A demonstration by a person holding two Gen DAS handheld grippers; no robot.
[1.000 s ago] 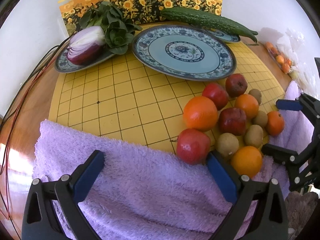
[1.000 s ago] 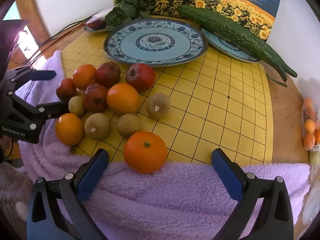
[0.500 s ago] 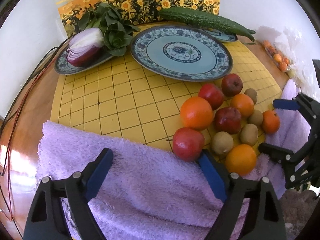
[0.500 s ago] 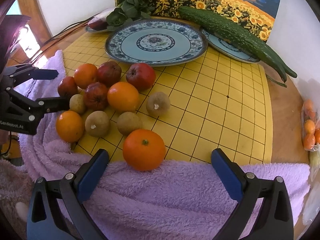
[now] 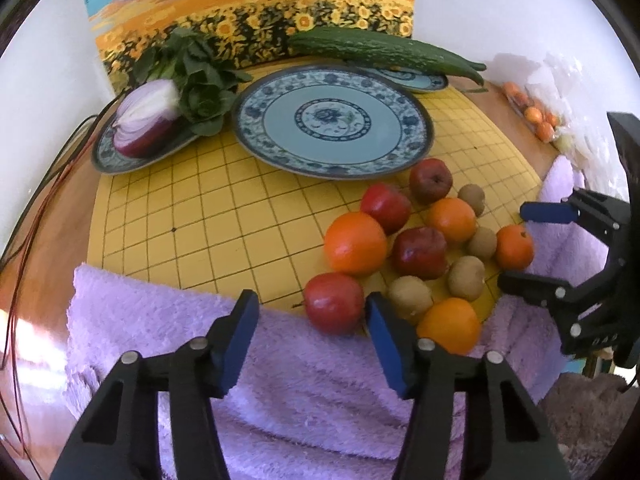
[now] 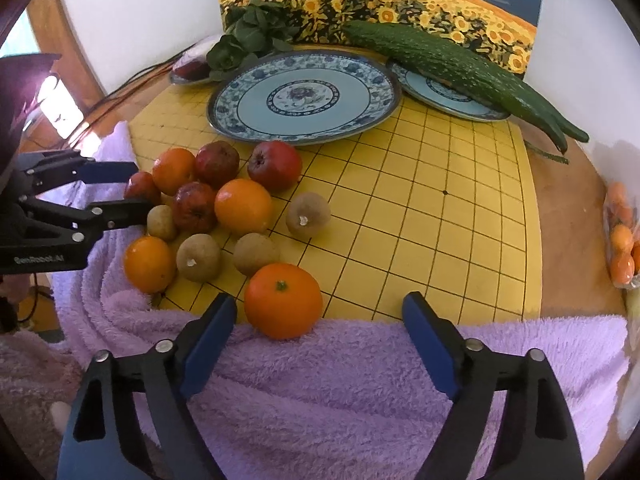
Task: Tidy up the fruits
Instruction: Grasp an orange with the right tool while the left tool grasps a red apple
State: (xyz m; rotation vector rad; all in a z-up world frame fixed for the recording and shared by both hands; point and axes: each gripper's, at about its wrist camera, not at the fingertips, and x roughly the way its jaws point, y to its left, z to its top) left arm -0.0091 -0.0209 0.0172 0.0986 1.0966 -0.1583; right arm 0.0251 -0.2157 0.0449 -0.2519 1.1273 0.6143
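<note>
A cluster of red apples, oranges and kiwis lies on the yellow grid board (image 5: 200, 216). My left gripper (image 5: 312, 332) hovers over the purple towel (image 5: 312, 400), jaws closing. The nearest red apple (image 5: 334, 304) sits between its fingertips, close to the right pad with a gap on the left. My right gripper (image 6: 320, 338) is closing too, and the front orange (image 6: 283, 300) lies just ahead between its fingers, untouched. The left gripper (image 6: 142, 190) shows straddling that apple in the right wrist view. The big blue patterned plate (image 5: 332, 120) stands empty behind the fruit.
At the back left, a small plate holds a halved red onion (image 5: 144, 124) and leafy greens (image 5: 200, 76). A long cucumber (image 5: 380, 50) rests on another plate at the back right. A bag of small oranges (image 5: 536, 116) lies by the right wall. Cables run along the left edge.
The fingers of both grippers have drawn inward, the left pair much more than the right. The fruit has not moved.
</note>
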